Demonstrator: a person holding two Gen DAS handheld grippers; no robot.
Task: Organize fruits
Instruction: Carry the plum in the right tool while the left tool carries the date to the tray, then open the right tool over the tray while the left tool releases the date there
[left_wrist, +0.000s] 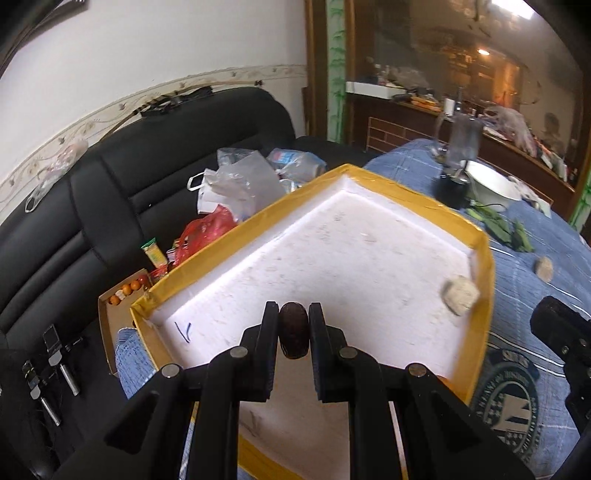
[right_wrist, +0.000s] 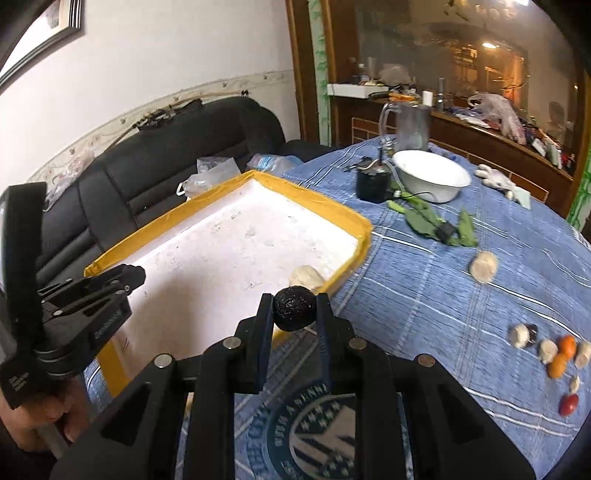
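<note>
A round navy emblem (right_wrist: 317, 435) printed on the blue checked cloth (right_wrist: 461, 314) covering the desk carries a ring of white capital letters, seen upside down and partly hidden in the right wrist view; no whole word can be made out. The same emblem (left_wrist: 506, 402) shows in the left wrist view, its lettering just as unclear. Inside the white foam tray (left_wrist: 369, 254) with yellow-taped rim, a blue pen mark (left_wrist: 183, 331) resembling a "V" or tick sits near one corner. Small white print on the left gripper (right_wrist: 107, 325) body is too blurred to read.
</note>
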